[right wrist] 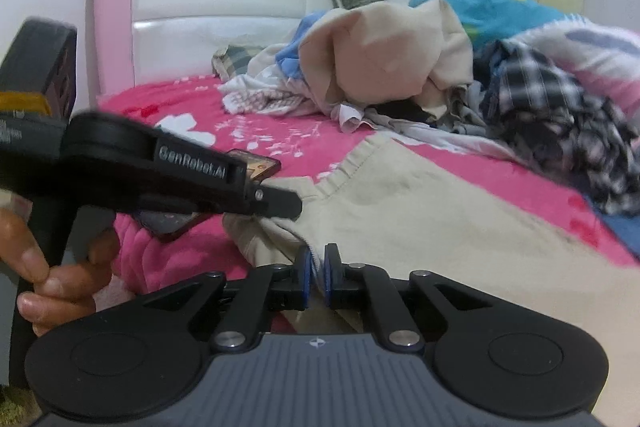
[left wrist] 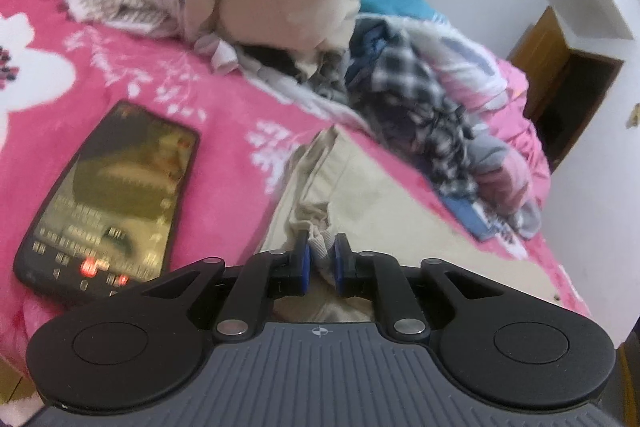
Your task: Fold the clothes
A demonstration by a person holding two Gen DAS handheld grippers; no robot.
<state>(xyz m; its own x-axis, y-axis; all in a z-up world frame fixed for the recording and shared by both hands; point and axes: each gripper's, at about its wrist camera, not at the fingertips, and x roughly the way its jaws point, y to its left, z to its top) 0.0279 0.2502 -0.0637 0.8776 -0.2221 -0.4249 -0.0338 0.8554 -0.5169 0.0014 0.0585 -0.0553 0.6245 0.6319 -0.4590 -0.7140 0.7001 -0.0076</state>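
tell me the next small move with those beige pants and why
Probably lift both grippers together and carry the near edge toward the far end. The left gripper and right gripper are each shut on the beige pants, which lie flat and unfolded on the pink blanket.

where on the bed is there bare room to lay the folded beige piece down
The bare patch is the pink blanket between the headboard and the phone, left of the clothes pile. A narrower strip runs between the beige garment and the pile. The right side, around the plaid shirt, is crowded.
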